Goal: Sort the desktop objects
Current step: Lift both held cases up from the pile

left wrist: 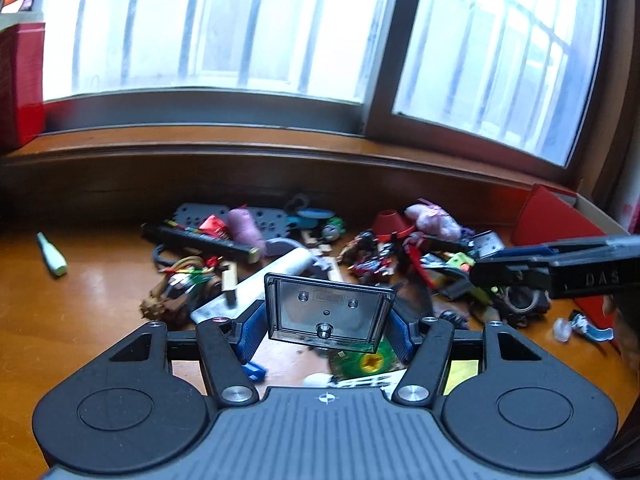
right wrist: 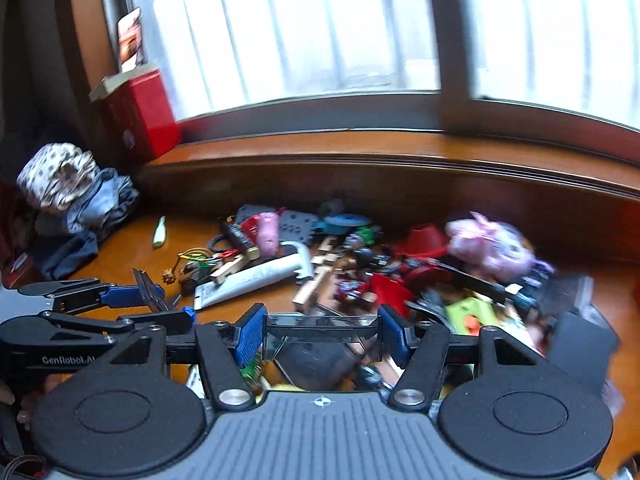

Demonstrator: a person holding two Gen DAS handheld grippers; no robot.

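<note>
The clear plastic case piece [left wrist: 328, 312] is sitting between the blue pads of the left hand-held gripper [left wrist: 326, 330], which is clamping it by its two side edges. It is standing almost upright, its inner face with small round studs facing the camera, and it is hanging above the wooden tabletop [left wrist: 80, 304]. In the right wrist view this same piece [right wrist: 150, 290] is showing edge-on, as a thin dark plate.

The right hand-held gripper [right wrist: 322, 332] is gripping a second clear plastic piece [right wrist: 322, 326] that is spanning the whole gap between its pads and lying flat; its shape is blurred.

Behind both, a pile of small objects is lying on the tabletop under the window [left wrist: 208, 28]: a white tube [left wrist: 256, 284], a pink pig toy [right wrist: 268, 232], a pink plush [left wrist: 434, 220], a red cup [left wrist: 390, 222], wooden pegs and small figures. A pale green marker [left wrist: 52, 254] is lying well apart, to the left of the pile. A red box [right wrist: 140, 112] is standing on the windowsill, and crumpled cloth [right wrist: 76, 188] is lying below it.
</note>
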